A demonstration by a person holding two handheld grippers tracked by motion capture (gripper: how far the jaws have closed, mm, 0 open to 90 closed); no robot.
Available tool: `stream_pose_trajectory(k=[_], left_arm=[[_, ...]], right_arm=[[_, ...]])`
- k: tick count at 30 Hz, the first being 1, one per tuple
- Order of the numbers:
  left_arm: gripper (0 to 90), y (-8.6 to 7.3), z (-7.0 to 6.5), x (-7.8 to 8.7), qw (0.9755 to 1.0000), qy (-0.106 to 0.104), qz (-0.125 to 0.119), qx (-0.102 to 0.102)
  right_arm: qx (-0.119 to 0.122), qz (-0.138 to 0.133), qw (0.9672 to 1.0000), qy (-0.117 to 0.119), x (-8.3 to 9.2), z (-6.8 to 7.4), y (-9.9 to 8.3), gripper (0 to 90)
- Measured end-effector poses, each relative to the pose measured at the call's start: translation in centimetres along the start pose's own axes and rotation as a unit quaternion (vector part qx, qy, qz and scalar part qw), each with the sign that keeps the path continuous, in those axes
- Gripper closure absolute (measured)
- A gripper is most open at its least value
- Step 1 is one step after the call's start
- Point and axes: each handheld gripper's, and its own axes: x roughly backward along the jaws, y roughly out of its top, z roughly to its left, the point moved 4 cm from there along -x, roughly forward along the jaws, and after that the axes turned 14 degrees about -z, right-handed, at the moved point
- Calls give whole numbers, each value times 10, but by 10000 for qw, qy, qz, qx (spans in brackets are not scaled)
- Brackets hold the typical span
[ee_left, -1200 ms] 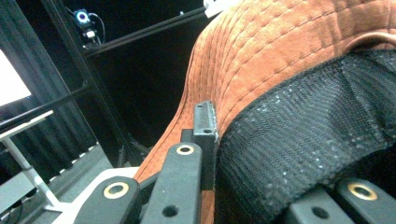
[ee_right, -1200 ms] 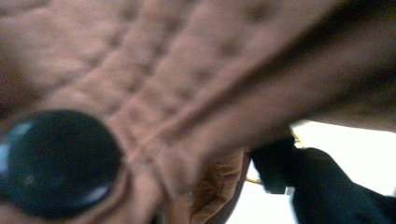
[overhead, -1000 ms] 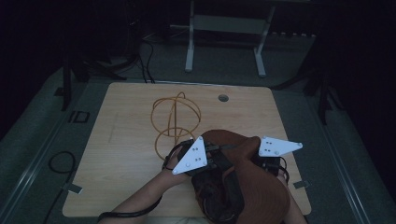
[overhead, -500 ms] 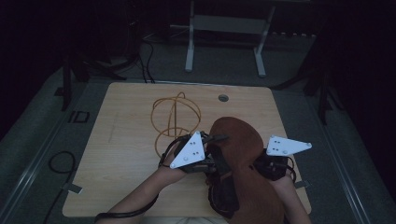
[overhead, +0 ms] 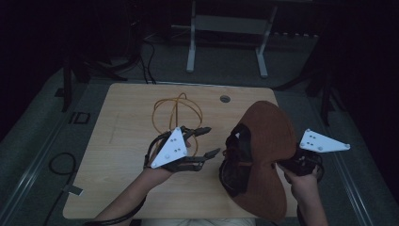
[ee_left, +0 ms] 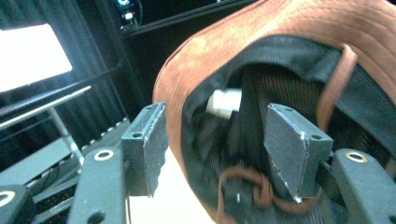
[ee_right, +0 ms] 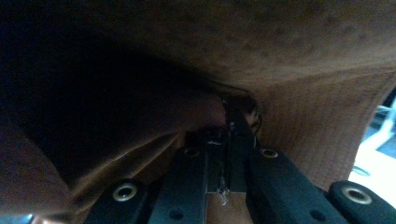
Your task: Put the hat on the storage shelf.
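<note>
Over the right half of the wooden table I see the brown hat lifted and tilted, its dark lining facing my left gripper. My right gripper is clamped on the hat's brim, jaws pressed together on the fabric. Just left of the hat, my left gripper stands with jaws spread wide, holding nothing. Behind that gripper an orange wire frame rests on the table.
</note>
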Motion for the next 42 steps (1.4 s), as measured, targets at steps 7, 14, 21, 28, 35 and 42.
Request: stream_pose_trajectory(k=[7, 14, 21, 28, 35, 42], left_arm=[[377, -8, 11, 35, 9990, 351, 188, 212], [376, -26, 20, 78, 9952, 760, 447, 415], [236, -51, 27, 122, 9850, 1443, 677, 662], [86, -96, 26, 163, 9629, 2182, 1135, 1108], [85, -122, 15, 189, 9474, 2664, 1052, 1425], [93, -125, 15, 195, 9441, 2813, 1023, 1380]], right_arm=[[-4, -108, 9995, -284, 5, -19, 8, 875], [12, -75, 9989, -453, -9, -39, 16, 875], [75, -49, 9980, -622, -33, -58, 23, 874], [-38, -90, 9981, -613, -66, -75, 33, 874], [135, -146, 9982, -569, -109, -78, 59, 874], [134, -233, 9993, -253, -157, -64, 80, 872]])
